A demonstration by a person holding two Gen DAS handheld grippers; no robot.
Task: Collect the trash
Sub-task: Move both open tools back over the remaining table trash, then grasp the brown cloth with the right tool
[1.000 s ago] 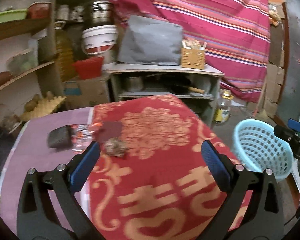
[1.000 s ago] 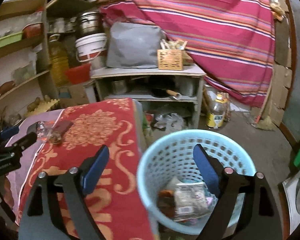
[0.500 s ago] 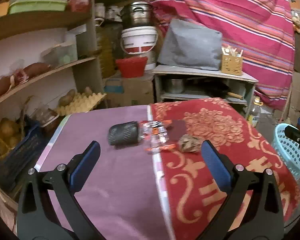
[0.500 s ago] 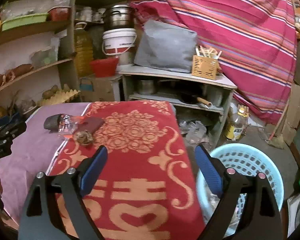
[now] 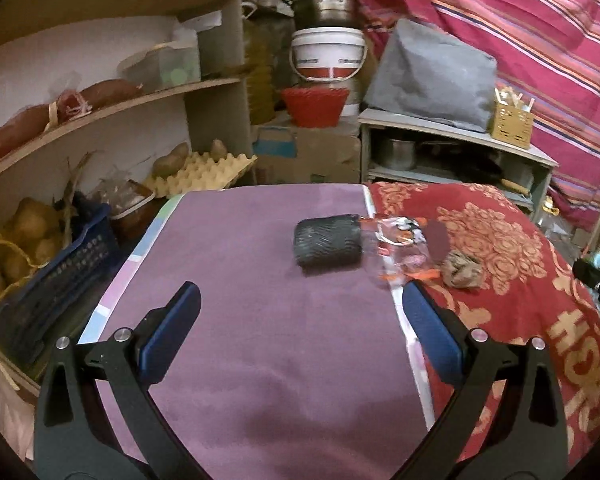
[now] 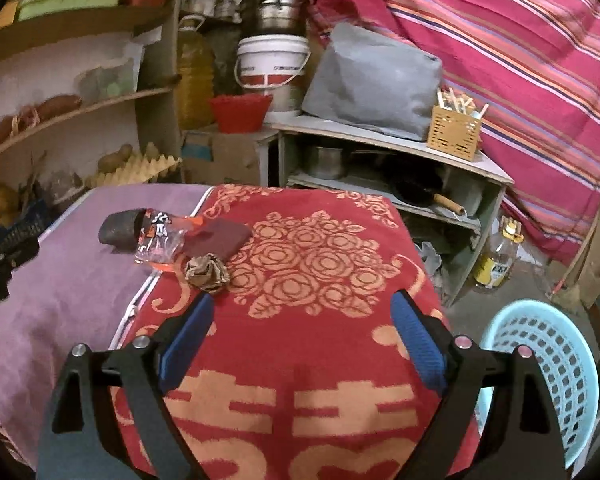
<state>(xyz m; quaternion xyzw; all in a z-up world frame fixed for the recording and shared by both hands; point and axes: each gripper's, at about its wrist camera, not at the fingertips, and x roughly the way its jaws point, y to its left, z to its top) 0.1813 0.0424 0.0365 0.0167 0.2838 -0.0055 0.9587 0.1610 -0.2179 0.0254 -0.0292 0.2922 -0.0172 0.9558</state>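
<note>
- Looking along your left tool (image 5: 300, 320), its jaws spread wide and empty, you now face the purple half of the tabletop (image 5: 260, 340); a second ago it pointed at the red cloth (image 5: 520, 280). The trash lies ahead: a dark roll (image 5: 327, 242), touching a clear wrapper (image 5: 396, 246), a maroon scrap (image 5: 438, 238) and a crumpled brown paper (image 5: 462, 270).
- Viewing along your right tool (image 6: 300, 332), also gaping and empty, you have swung from above the blue basket (image 6: 548, 364) to the red cloth; the crumpled paper (image 6: 207, 273) lies just beyond its left finger (image 6: 188, 334). The basket, judged the destination, sits low at right. Both tools appear ready for another pickup.
</note>
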